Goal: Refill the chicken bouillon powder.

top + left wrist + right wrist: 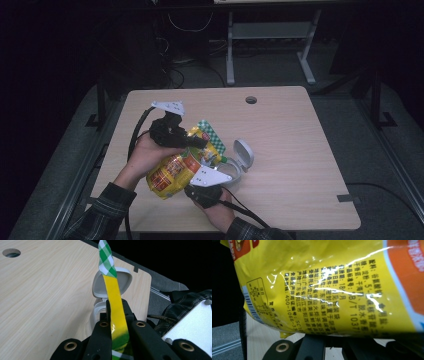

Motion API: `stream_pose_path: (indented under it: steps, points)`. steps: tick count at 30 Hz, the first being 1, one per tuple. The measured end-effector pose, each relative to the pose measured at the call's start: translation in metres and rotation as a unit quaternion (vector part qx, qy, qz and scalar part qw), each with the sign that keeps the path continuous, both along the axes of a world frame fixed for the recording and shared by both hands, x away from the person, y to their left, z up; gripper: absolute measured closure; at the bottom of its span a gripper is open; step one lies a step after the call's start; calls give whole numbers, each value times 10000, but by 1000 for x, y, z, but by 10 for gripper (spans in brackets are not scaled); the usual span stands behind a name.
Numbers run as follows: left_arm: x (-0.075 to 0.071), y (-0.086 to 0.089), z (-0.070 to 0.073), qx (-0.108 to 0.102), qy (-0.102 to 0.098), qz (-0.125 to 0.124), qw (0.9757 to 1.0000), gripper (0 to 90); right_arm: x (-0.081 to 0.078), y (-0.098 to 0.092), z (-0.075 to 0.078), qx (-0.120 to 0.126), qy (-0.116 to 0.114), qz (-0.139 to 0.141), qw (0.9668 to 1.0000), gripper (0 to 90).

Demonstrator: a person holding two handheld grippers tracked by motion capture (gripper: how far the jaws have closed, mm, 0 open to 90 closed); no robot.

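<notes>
Two grippers clench one crinkly yellow foil snack bag; left gripper pinches its checked top edge; right gripper grips its bottom, above the light wooden table.

My right gripper view looks straight onto the back of the yellow snack bag, where black Chinese print runs sideways in columns. Among it I can read "400-1066-3", then "B/T 1037" cut off at the fold, and "18" in a date line. A small barcode and a boxed table sit near the bag's edge, too small to read.
</notes>
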State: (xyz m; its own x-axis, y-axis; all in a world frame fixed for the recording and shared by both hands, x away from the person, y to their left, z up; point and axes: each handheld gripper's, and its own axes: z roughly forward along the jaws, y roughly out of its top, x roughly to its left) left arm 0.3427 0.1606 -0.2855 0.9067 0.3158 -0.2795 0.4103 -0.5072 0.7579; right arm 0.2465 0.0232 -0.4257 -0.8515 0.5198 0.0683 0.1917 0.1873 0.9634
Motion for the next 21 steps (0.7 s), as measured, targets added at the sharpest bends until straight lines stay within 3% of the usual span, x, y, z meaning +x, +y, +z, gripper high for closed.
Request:
stream_pose_path:
  steps: [21]
  points:
    - [8,-11,-2,368,157,44,9992,900,-1,-1,0,94,8,63,9999,900]
